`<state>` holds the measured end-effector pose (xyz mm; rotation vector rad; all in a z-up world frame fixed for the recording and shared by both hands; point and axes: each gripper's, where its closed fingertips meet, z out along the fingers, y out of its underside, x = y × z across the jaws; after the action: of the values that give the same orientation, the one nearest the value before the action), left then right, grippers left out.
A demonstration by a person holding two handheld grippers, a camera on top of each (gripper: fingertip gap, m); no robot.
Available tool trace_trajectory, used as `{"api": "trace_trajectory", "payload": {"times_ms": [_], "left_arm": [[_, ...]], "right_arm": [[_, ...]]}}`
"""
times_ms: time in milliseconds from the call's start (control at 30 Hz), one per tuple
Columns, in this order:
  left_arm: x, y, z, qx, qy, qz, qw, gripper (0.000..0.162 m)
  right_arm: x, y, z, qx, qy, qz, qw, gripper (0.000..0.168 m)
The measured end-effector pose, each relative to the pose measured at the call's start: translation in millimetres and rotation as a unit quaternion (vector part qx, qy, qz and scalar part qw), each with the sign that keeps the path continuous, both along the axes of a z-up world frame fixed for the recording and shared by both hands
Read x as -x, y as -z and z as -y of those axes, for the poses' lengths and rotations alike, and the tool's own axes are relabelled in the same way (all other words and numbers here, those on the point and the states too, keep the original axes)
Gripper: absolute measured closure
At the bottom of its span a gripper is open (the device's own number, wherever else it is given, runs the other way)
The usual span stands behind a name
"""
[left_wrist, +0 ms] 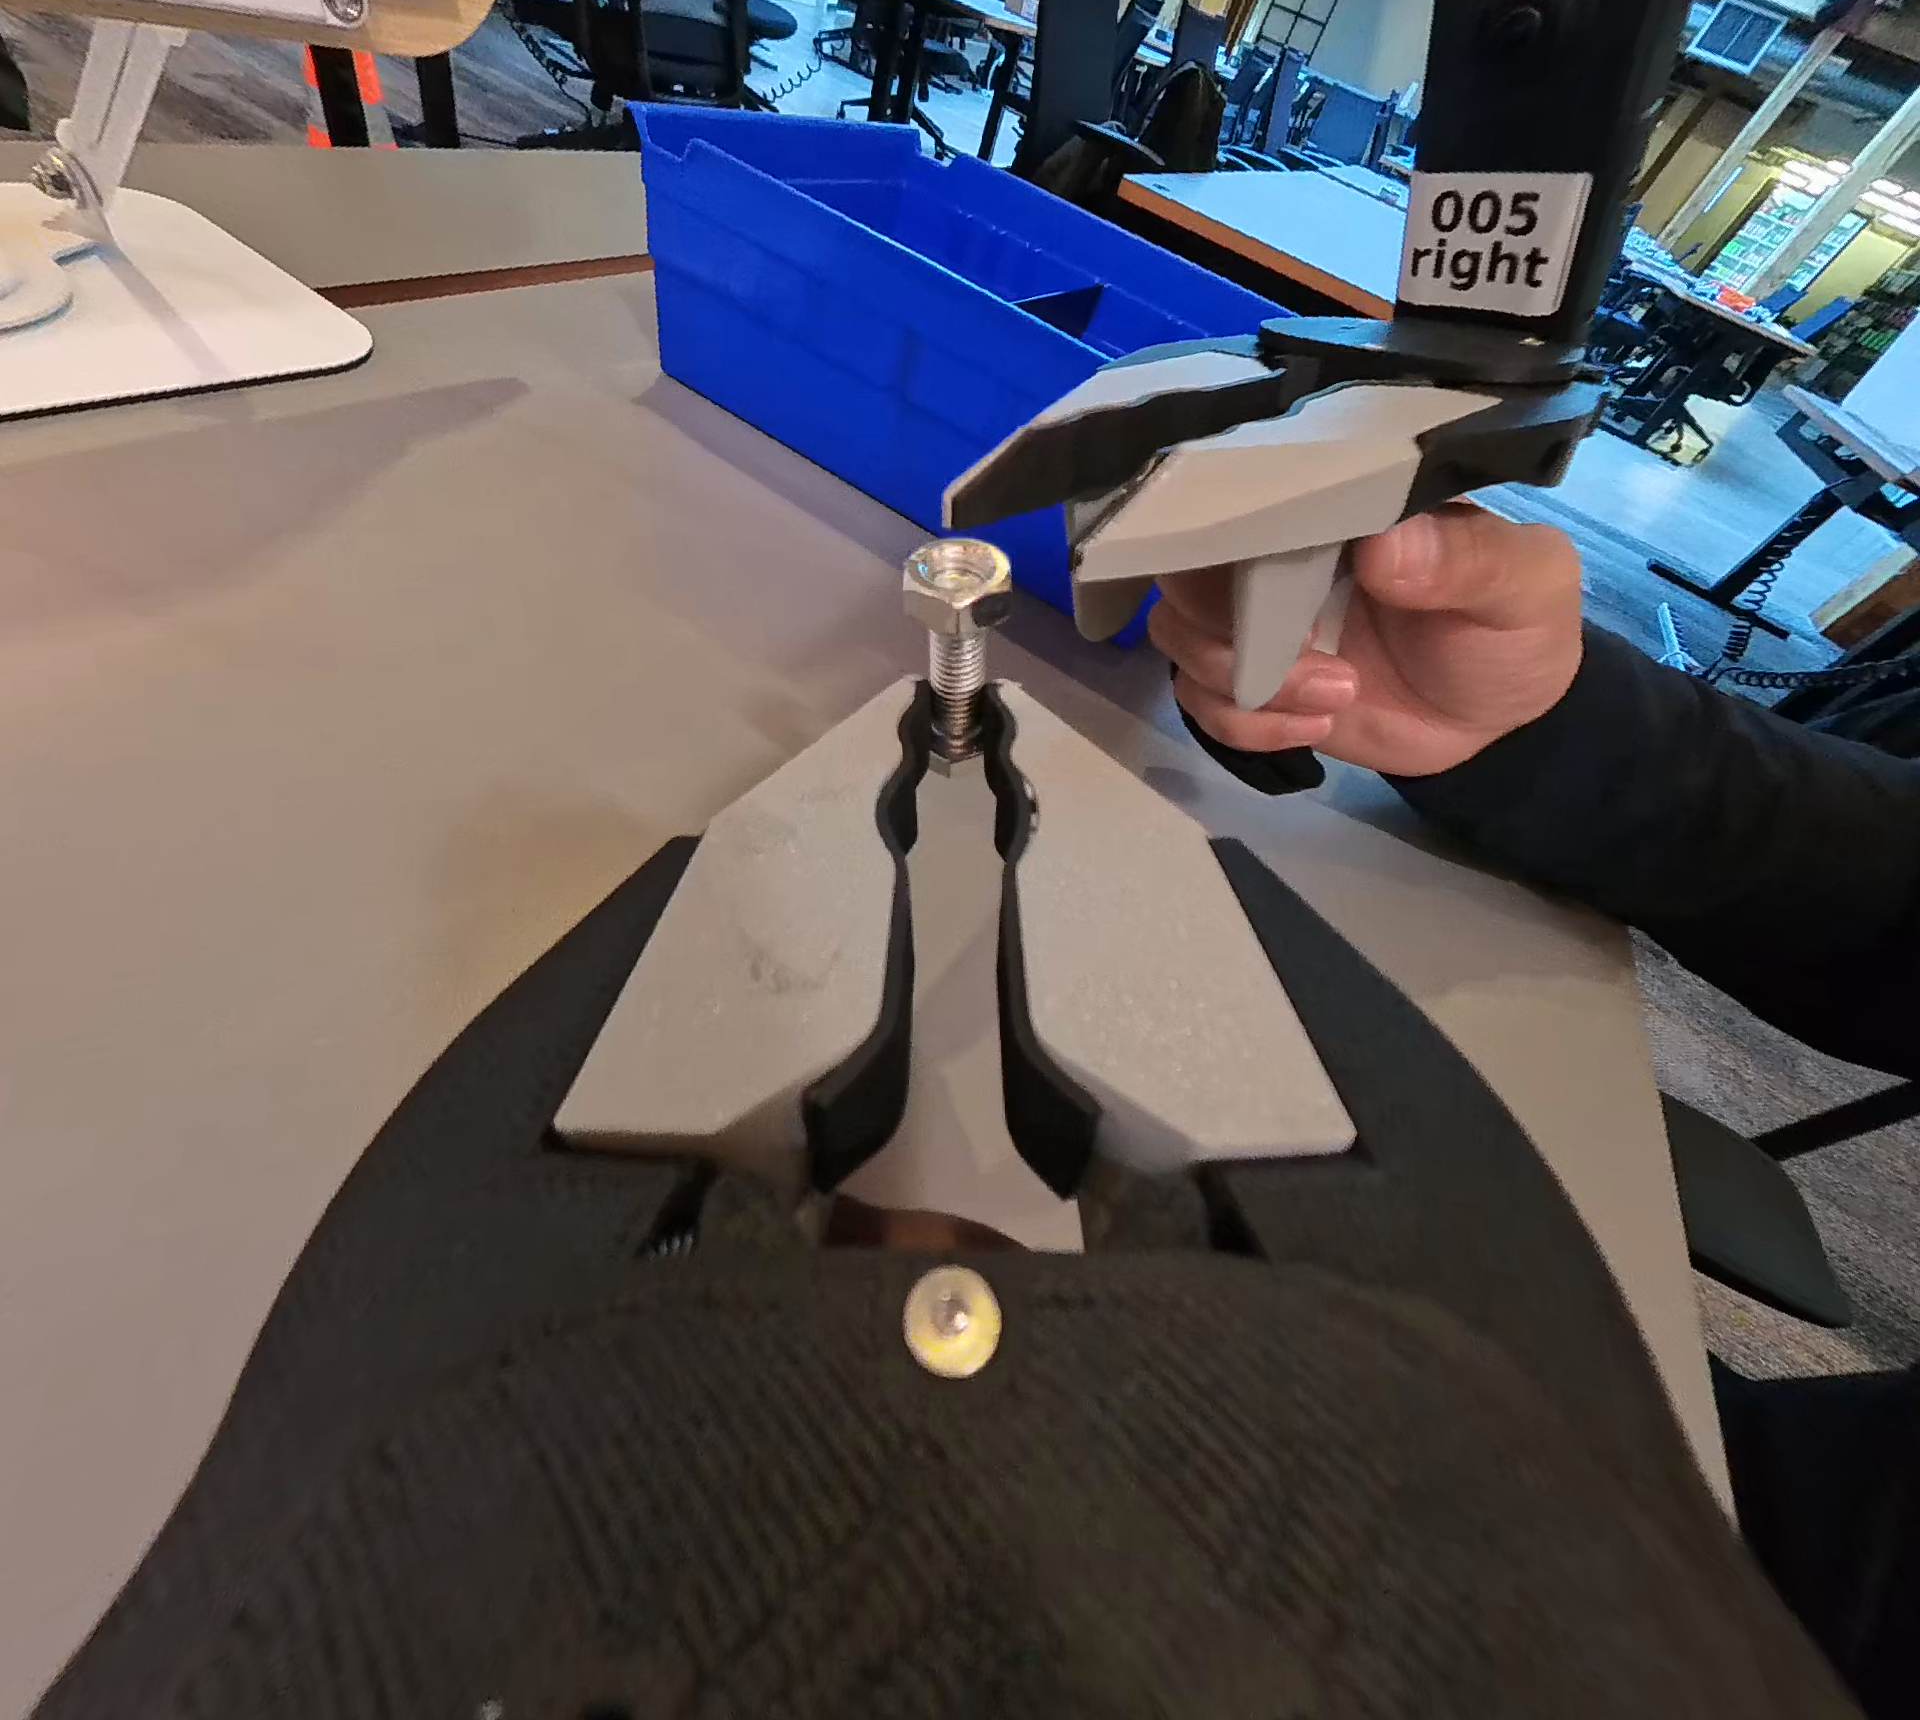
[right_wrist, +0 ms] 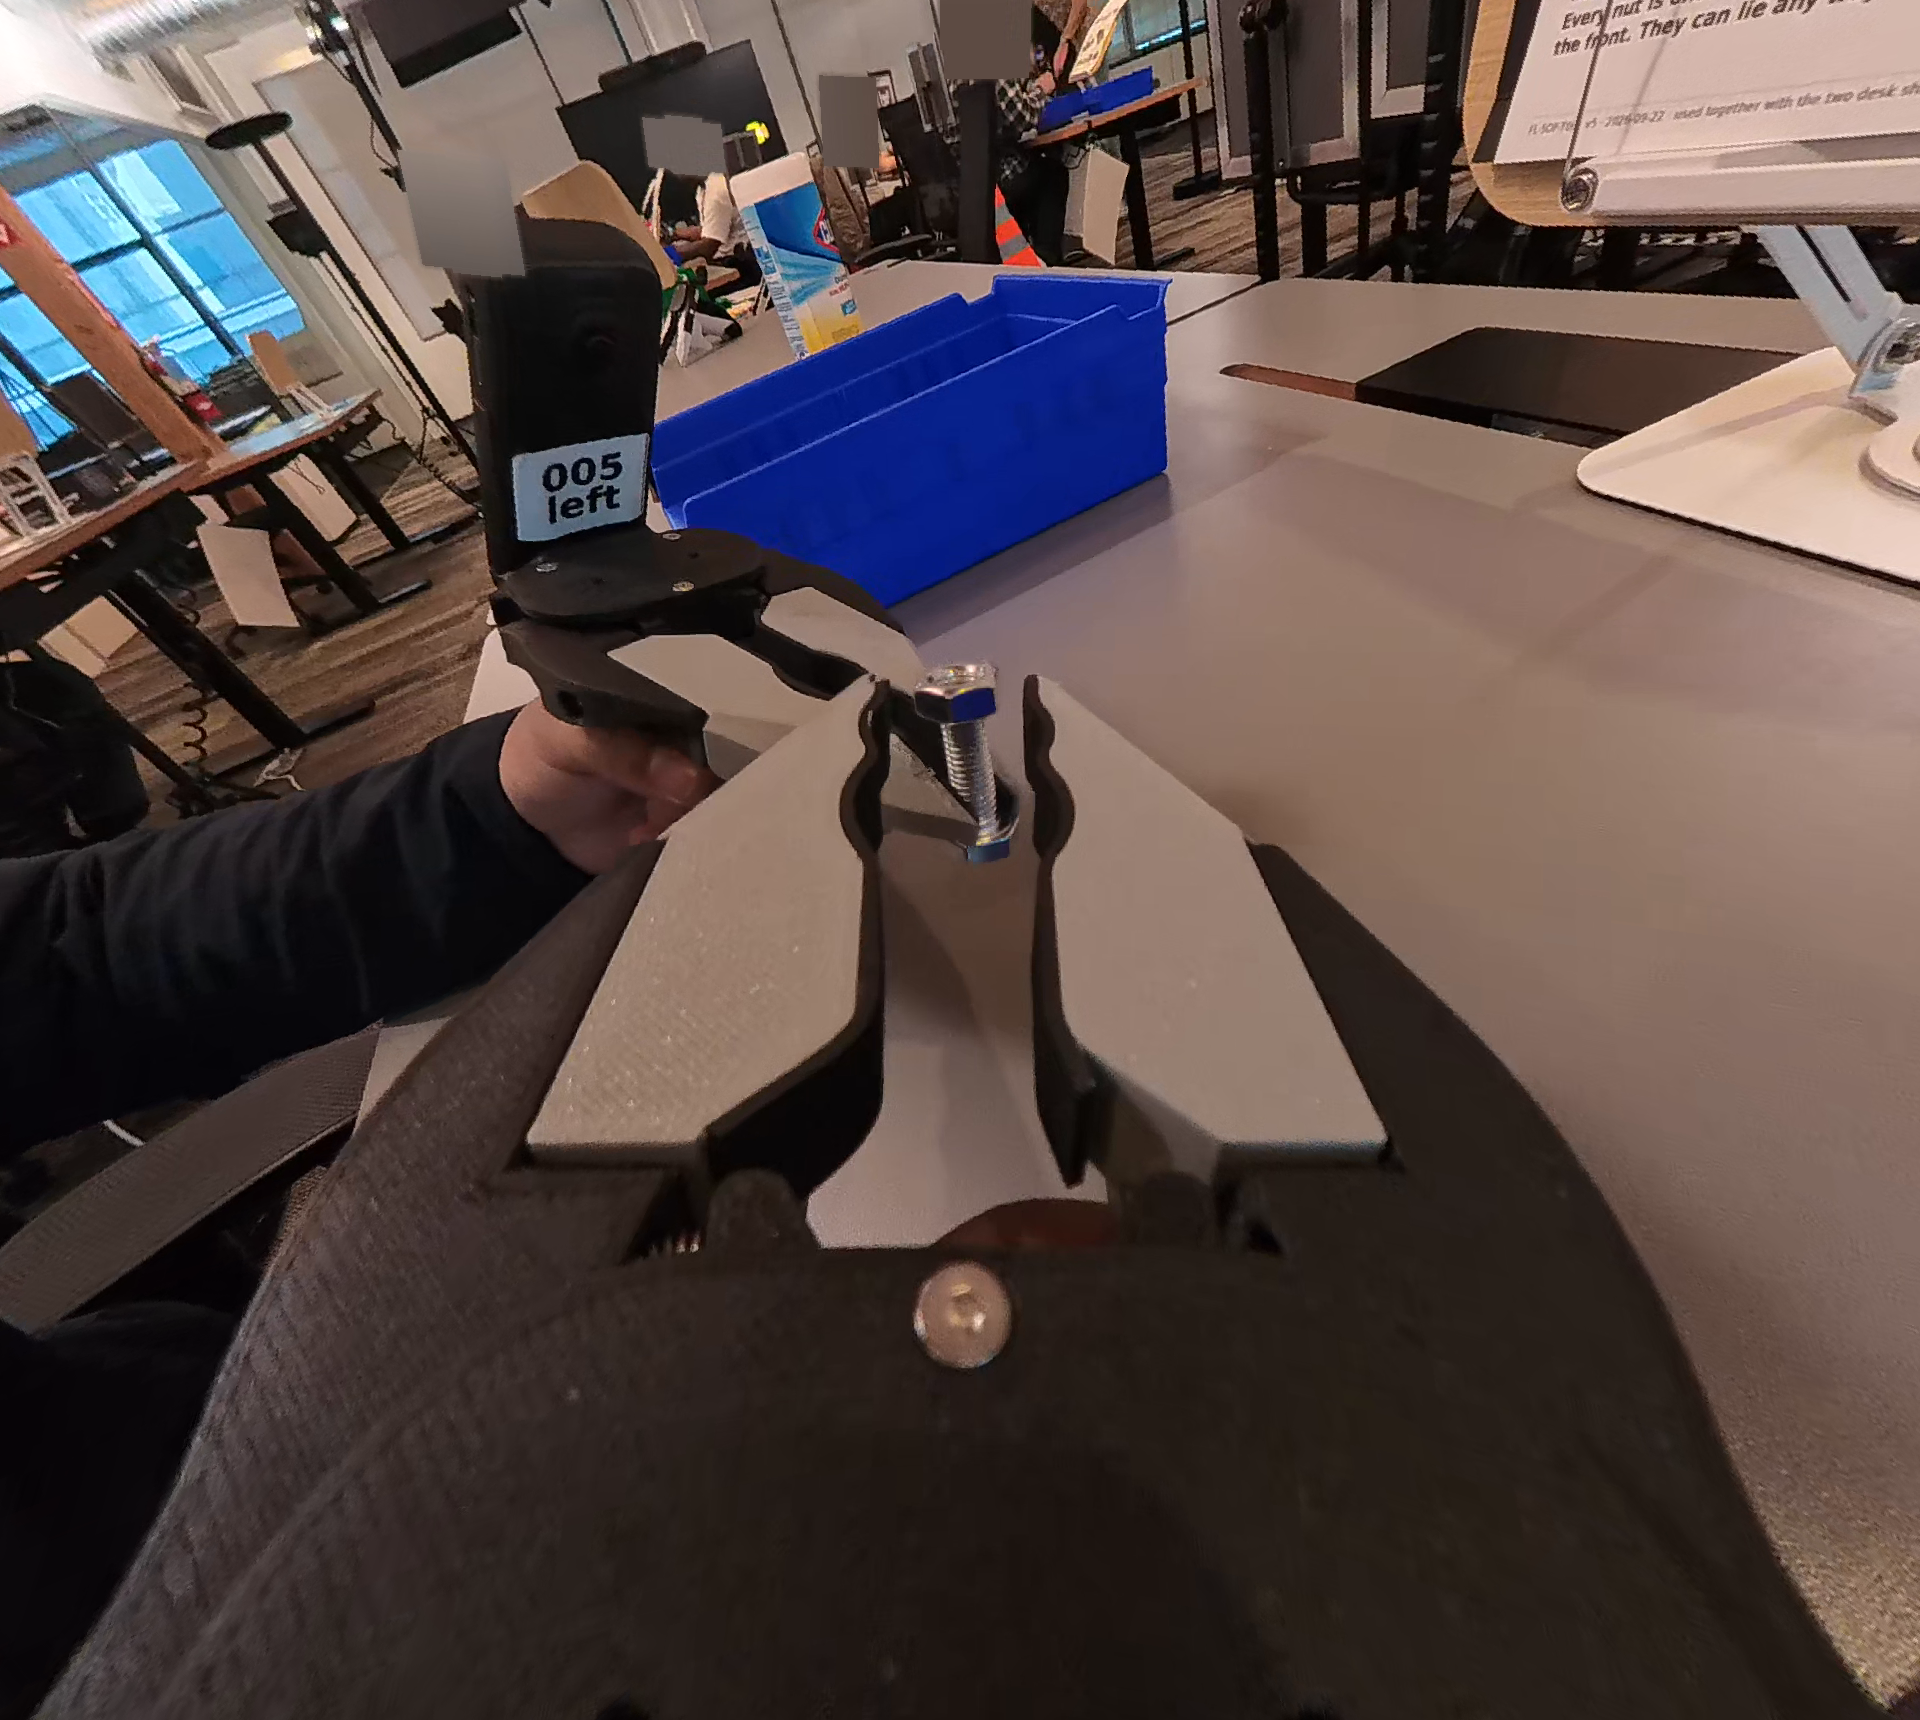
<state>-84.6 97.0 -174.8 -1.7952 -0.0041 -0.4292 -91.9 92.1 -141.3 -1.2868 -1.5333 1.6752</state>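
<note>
A silver bolt [left_wrist: 954,683] stands upright with a hex nut [left_wrist: 957,587] at its top end. My left gripper [left_wrist: 956,720] is shut on the bolt's lower shank, just above the bolt's head, and holds it over the grey table [left_wrist: 416,631]. My right gripper [left_wrist: 1018,543], held by a hand, is open, with its fingertips just above and to the right of the nut. In the right wrist view the nut [right_wrist: 956,690] and bolt [right_wrist: 971,766] show in the gap between the right gripper's [right_wrist: 951,694] open fingers. The left gripper [right_wrist: 966,818] grips the bolt from the left, partly hidden.
A blue plastic bin [left_wrist: 831,320] stands on the table just beyond the grippers; it also shows in the right wrist view [right_wrist: 935,465]. A white stand base [left_wrist: 156,299] with a document holder sits at the far left. A wipes canister [right_wrist: 800,257] stands behind the bin. My two grippers' fingertips are within a few centimetres of each other.
</note>
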Motion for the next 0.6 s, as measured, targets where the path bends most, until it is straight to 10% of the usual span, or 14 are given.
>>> {"api": "trace_trajectory", "payload": {"times_ms": [600], "left_arm": [[2.6, 0.9, -0.7, -0.002, -0.009, -0.007, 1.0, 0.155]], "right_arm": [[-0.8, -0.9, -0.4, -0.01, 0.002, -0.002, 1.0, 0.144]]}}
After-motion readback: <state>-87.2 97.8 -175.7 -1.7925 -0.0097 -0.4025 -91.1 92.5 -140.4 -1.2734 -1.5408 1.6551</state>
